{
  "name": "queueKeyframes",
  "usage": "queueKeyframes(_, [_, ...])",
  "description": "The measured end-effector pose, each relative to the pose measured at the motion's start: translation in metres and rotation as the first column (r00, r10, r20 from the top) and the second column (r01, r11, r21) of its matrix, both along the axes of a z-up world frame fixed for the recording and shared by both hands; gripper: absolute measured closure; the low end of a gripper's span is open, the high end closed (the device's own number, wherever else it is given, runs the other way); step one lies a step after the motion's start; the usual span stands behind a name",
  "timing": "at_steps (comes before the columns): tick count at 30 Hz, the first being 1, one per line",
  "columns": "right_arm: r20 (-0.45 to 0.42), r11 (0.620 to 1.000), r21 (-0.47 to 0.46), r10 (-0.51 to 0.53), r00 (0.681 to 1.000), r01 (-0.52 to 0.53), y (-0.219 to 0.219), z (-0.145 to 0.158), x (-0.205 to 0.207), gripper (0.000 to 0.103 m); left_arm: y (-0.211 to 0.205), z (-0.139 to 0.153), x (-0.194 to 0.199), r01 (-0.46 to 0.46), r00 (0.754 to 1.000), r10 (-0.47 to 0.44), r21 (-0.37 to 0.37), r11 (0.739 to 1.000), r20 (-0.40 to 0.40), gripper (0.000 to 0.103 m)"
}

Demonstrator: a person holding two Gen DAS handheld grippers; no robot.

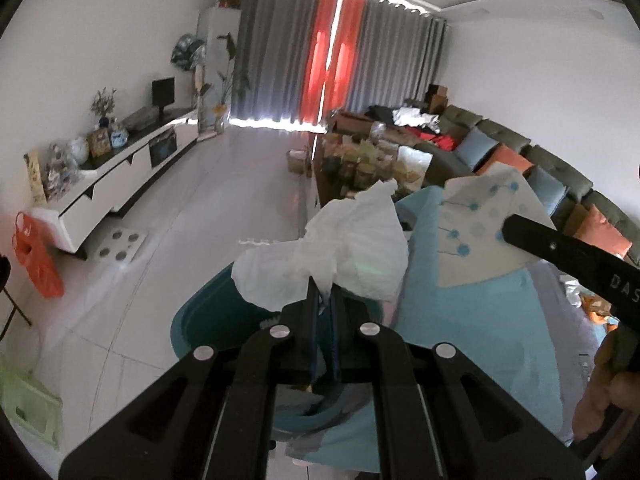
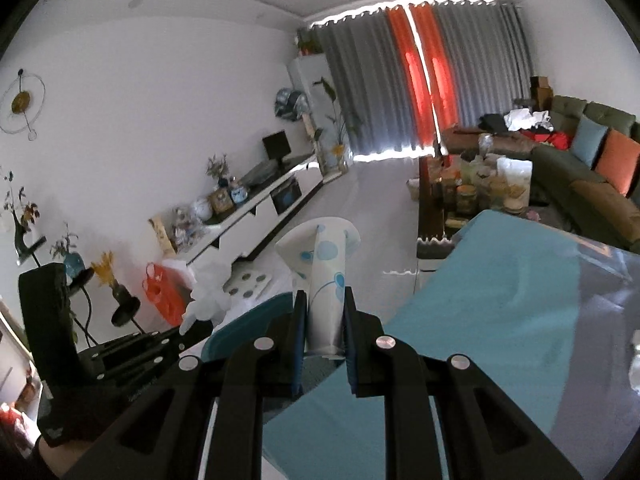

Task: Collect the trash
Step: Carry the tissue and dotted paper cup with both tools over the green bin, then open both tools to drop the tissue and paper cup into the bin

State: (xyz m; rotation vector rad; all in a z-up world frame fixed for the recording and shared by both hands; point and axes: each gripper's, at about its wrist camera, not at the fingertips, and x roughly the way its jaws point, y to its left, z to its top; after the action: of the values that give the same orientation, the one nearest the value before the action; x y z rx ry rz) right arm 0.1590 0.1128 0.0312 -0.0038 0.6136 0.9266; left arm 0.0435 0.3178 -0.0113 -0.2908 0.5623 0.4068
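My left gripper is shut on a crumpled white tissue, held above a teal bin that stands beside the table's left edge. My right gripper is shut on a squashed white paper cup with blue dots. The cup also shows in the left wrist view, to the right of the tissue. The left gripper with its tissue shows at the left of the right wrist view. The bin's rim lies below both grippers.
A table with a light blue cover runs along the right. A cluttered shelf unit and a green sofa stand beyond it. A white TV cabinet lines the left wall, with an orange bag near it.
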Motion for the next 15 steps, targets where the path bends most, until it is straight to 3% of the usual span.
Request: queueKeyframes(15, [-0.145,0.974,-0.187,0.1,0.984,-0.127,0.087,-0.044,0.016,0.087,0.043,-0.061,0.043,-0.065,0.989,0.054,-0.081,0.995,-0.136,0.097])
